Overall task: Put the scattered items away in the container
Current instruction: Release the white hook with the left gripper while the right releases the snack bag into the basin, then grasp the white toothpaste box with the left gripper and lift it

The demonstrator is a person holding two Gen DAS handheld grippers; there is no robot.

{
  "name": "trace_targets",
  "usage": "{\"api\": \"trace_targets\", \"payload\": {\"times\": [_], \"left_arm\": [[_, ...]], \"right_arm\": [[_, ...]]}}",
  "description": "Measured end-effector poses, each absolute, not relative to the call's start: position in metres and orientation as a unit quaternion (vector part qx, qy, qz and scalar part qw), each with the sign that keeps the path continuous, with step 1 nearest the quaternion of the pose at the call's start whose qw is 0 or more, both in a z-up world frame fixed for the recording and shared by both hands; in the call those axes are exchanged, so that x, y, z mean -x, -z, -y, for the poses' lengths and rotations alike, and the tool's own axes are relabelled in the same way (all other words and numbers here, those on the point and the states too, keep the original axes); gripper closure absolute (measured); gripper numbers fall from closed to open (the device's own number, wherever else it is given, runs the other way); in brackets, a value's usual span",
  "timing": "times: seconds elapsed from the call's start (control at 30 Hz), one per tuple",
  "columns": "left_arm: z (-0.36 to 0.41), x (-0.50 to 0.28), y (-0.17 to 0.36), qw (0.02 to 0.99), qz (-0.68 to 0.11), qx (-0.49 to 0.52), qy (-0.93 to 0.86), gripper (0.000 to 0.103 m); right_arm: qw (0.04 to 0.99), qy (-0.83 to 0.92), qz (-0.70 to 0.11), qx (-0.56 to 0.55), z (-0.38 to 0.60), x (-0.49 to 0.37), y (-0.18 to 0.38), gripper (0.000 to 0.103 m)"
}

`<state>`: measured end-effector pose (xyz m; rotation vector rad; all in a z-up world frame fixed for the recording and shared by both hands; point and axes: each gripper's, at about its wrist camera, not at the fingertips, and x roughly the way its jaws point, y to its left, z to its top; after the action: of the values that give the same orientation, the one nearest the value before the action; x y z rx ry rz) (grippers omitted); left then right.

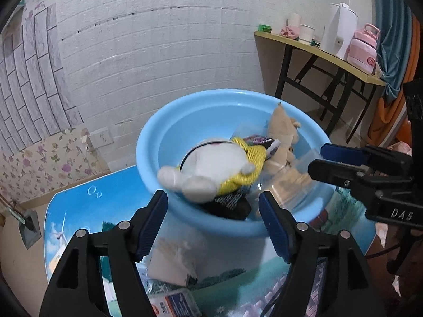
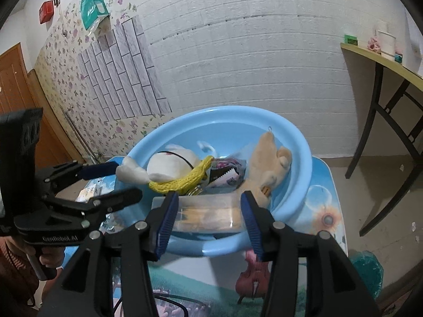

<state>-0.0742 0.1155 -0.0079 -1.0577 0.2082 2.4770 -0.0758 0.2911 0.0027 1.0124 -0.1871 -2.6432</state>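
A light blue basin (image 1: 148, 142) (image 2: 304, 142) stands on a small picture-printed table. In it lie a white plush with a yellow knitted scarf (image 1: 211, 163) (image 2: 171, 163), a tan plush (image 1: 281, 132) (image 2: 267, 158), a black box (image 1: 230, 206) and a clear plastic box of biscuits (image 2: 208, 211) (image 1: 288, 182). My left gripper (image 1: 212, 224) is open and empty, just in front of the basin's near rim. My right gripper (image 2: 208, 219) is open, its fingers either side of the clear box at the rim; it also shows in the left wrist view (image 1: 317, 158).
On the table (image 1: 74, 211) in front of the basin lie a white packet (image 1: 174, 259) and a blue-labelled packet (image 1: 177, 303). A black cable (image 2: 171, 301) crosses the tabletop. A side table (image 1: 317, 50) with a kettle and pink jug stands at the right by the wall.
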Motion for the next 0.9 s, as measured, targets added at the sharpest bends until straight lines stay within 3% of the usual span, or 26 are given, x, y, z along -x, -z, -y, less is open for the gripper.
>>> {"api": "trace_targets", "payload": {"times": [0.53,0.73,0.8,0.9], "left_arm": [[-0.082,0.05,0.019,0.207,-0.032,0.385,-0.899,0.03],[-0.068,0.041,0.029,0.195,-0.022,0.392,-0.899,0.03],[-0.062,0.038,0.031,0.189,-0.018,0.394,-0.899,0.03],[-0.053,0.033,0.035,0.179,-0.017,0.396,-0.9,0.03]], "right_arm": [[0.146,0.921,0.047,-0.358,-0.273,0.05,-0.004,0.052],[0.143,0.927,0.028,-0.346,-0.264,0.041,-0.003,0.039],[0.141,0.926,0.035,-0.35,-0.263,0.04,-0.002,0.026],[0.139,0.924,0.064,-0.351,-0.267,0.037,0.0,0.023]]}}
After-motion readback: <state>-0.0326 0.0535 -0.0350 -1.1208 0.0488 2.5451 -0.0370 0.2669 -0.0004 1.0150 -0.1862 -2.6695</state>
